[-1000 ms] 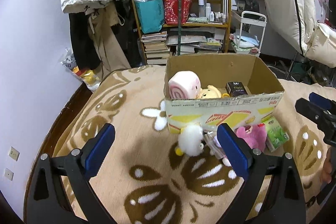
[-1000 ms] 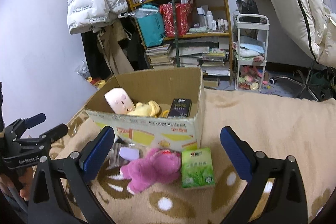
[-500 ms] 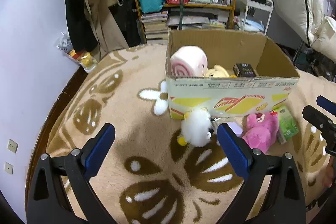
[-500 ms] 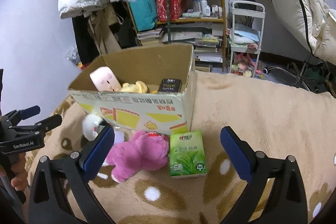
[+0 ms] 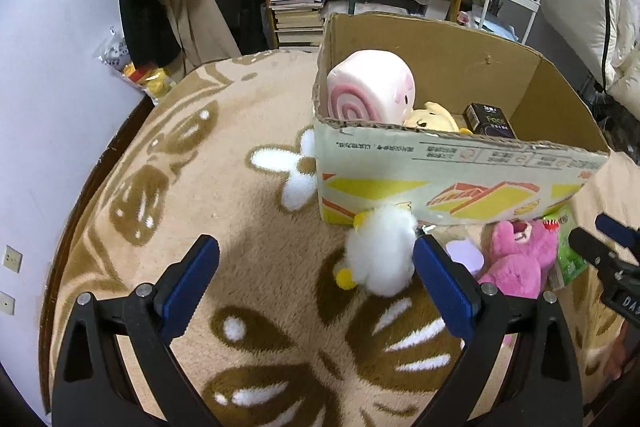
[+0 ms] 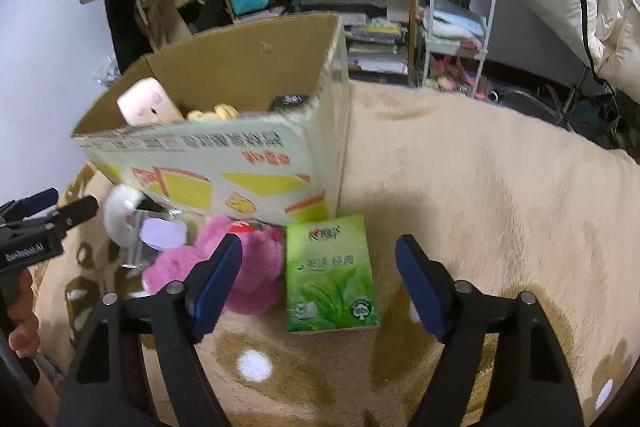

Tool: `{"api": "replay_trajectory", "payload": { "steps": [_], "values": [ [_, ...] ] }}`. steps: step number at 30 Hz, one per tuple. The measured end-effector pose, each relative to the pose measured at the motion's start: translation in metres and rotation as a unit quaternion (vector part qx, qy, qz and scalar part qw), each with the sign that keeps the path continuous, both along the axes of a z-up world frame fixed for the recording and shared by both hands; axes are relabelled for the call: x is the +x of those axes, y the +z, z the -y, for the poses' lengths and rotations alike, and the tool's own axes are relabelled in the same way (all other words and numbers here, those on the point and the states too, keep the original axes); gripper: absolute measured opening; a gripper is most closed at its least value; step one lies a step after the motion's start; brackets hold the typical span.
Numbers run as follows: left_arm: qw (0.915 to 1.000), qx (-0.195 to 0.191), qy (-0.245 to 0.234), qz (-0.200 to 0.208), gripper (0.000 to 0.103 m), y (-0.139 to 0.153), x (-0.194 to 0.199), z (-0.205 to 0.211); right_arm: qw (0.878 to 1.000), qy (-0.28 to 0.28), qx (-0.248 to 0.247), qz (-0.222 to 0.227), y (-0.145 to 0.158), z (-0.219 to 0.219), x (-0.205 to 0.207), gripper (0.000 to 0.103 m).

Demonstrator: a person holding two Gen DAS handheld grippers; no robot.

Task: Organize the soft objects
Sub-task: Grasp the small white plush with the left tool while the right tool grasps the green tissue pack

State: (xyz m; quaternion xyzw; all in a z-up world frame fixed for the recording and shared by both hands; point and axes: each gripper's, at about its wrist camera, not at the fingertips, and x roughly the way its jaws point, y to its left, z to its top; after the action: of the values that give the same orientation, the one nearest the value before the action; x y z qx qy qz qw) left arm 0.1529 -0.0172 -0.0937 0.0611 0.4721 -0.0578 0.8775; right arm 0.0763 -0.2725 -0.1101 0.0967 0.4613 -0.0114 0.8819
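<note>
Your left claw [image 5: 316, 283]: fingers apart, nothing held, white plush [image 5: 380, 255] just beside right finger. Your right claw [image 6: 320, 279]: fingers apart, empty, green tissue pack [image 6: 332, 275] between them on blanket [image 6: 480, 187]. Pink plush [image 6: 244, 267] touching pack's left side. Cardboard box [image 5: 440, 167] behind, holding pink roll plush [image 5: 368, 91], yellow plush [image 5: 432, 117], black carton [image 5: 488, 121].

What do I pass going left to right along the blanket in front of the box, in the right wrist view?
White fluffy toy → clear packet with a lilac card → pink plush toy → green tissue pack, all lying in front of the cardboard box.
</note>
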Motion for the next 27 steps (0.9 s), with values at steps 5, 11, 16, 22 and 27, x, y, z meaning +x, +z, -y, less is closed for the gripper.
{"api": "replay_trajectory", "payload": {
  "steps": [5, 11, 16, 22, 27],
  "values": [
    [1.0000, -0.007, -0.002, -0.004, 0.097, -0.010, 0.009, 0.004, 1.000, -0.012, 0.007, -0.026, -0.013, 0.007, 0.005, 0.082],
    [0.9999, -0.004, -0.003, -0.014, 0.097, -0.021, 0.017, 0.009, 0.999, -0.022, 0.006, -0.041, -0.021, 0.013, 0.011, 0.082],
    [0.9998, 0.004, -0.004, -0.020, 0.097, -0.027, 0.021, 0.015, 0.998, -0.019, 0.000, -0.060, -0.030, 0.012, 0.016, 0.082],
    [0.9994, -0.008, 0.003, -0.033, 0.097, -0.034, 0.027, 0.014, 0.997, -0.018, 0.000, -0.076, -0.038, 0.013, 0.021, 0.081],
    [0.9973, -0.050, 0.013, -0.052, 0.093, -0.040, 0.032, 0.005, 0.996, -0.015, -0.005, -0.093, -0.049, 0.012, 0.028, 0.081]
  ]
}}
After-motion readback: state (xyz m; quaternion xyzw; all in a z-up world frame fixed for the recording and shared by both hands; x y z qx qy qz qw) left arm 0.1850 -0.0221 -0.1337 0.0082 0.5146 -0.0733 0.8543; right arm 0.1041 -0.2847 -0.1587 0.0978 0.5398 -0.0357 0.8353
